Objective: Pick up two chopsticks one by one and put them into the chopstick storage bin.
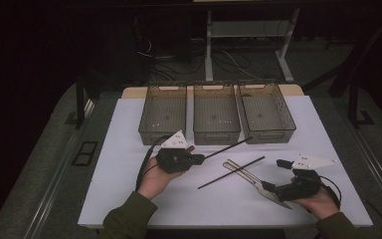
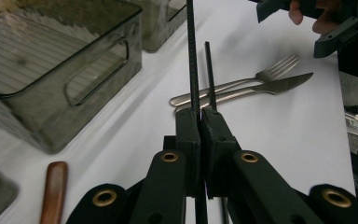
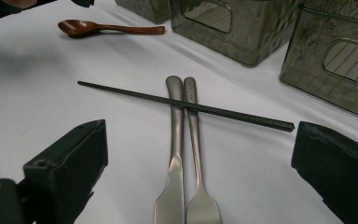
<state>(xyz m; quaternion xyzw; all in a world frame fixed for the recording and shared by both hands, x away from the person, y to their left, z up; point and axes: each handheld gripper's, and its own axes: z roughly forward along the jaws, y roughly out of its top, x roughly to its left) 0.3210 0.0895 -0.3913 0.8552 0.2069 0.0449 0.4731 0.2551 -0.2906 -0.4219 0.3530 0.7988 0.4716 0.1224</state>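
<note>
In the high view, the left gripper point(image 1: 199, 159) is seen in front of the middle bin point(image 1: 216, 113), its jaws clenched on one black chopstick point(image 1: 226, 148). The held chopstick is lifted off the white counter point(image 1: 129, 149) and its long axis runs from the jaws up and to the right, its far tip pointing at the gap between the middle bin and the right bin point(image 1: 267, 112). A second chopstick point(image 1: 231, 173) is laid on the counter nearer to the person than the middle bin, almost parallel to the first, crossing the fork point(image 1: 248, 177) and knife.

In the left gripper view, the held chopstick point(image 2: 192, 60) is gripped between the closed jaws and stands straight ahead — the bin wall is on its left.

In the right gripper view, the right gripper point(image 3: 193, 186) is held with its jaws released, wide apart, nothing between them. The second chopstick point(image 3: 186, 106) lies crosswise ahead of them, over the fork point(image 3: 196, 140) and knife point(image 3: 175, 140) handles — so the right hand is judged the nearer one for it.
</note>
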